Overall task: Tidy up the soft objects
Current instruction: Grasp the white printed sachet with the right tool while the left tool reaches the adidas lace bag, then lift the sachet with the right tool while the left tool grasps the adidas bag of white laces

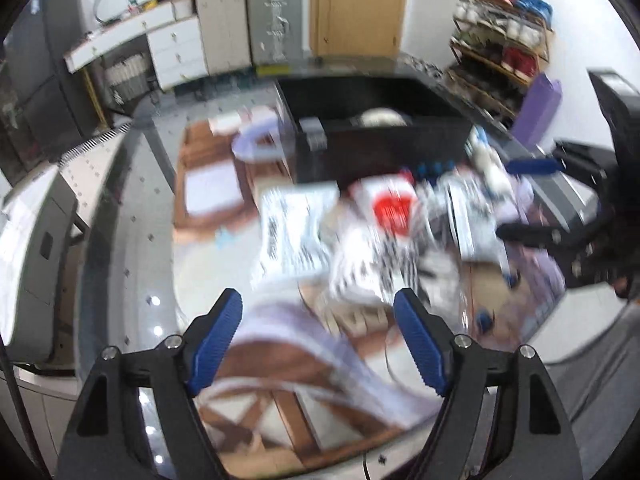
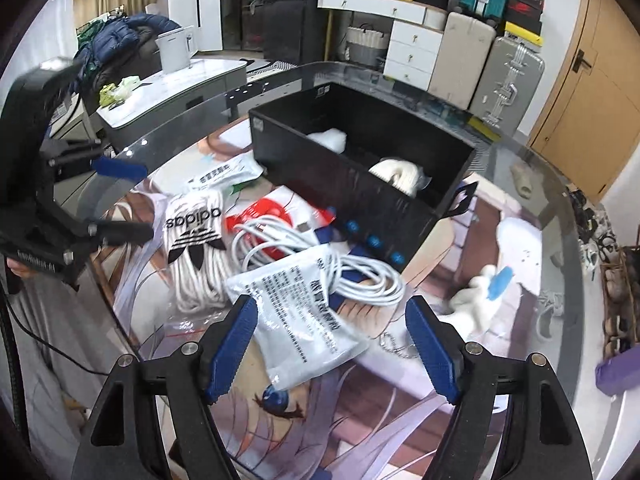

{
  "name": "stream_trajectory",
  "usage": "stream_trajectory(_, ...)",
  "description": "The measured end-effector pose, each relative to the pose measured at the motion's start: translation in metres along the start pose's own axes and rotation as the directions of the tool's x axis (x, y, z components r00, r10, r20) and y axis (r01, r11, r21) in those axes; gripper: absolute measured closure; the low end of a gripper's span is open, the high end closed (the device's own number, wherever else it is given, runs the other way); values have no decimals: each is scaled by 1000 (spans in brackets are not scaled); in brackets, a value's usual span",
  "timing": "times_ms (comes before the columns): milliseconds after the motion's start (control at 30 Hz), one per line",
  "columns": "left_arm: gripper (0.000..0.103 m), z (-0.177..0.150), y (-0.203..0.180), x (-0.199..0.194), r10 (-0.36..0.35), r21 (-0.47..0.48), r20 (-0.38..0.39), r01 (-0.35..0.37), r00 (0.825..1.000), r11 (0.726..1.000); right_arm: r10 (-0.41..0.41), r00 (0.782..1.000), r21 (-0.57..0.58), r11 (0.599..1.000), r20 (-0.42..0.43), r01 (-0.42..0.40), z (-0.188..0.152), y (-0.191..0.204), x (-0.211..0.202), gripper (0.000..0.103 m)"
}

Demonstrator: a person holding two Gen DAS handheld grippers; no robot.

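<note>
both hand-held grippers, left (image 1: 318, 344) and right (image 2: 332, 348), gape wide, holding nothing

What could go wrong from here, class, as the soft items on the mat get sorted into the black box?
1. The white cable lies looped over the printed pouch, so lifting the pouch may drag the cable along.
2. Both grippers, left and right, have open jaws near one crowded pile and might collide.
3. The left wrist view is blurred, so aiming there looks unreliable.
</note>
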State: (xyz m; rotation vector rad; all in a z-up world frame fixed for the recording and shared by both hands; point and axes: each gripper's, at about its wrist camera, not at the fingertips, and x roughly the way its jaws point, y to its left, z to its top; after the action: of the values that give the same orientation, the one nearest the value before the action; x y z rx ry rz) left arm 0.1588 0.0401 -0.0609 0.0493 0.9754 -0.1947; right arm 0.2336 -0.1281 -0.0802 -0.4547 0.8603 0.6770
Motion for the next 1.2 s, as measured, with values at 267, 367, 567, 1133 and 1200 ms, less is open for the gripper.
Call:
stream_trajectory(267, 24, -7, -14, 16, 51, 51, -59, -48, 997, 998, 31, 996, -83, 996, -80, -37, -6, 21, 24, 25)
stream_trajectory(367, 24, -8, -18, 18, 75, 63, -51, -71, 996, 995, 19, 995, -76, 997, -97, -26, -7, 22, 31, 25)
stream_trajectory(567, 24, -7, -15, 19, 99, 57, -50, -96, 994, 994, 30, 995, -59, 998, -96, -36, -4, 17, 29, 53)
stream_trajectory(1133, 24, 7, 19, 29, 186, -49, -48, -188, 981, 981, 15, 995, -51, 998, -96, -20, 6, 30, 28, 59)
stream_trajectory(1200, 24, 10, 29, 32, 181, -94, -55, -186, 982, 978, 33, 994, -32, 999, -101, -36, 7, 27, 26, 59)
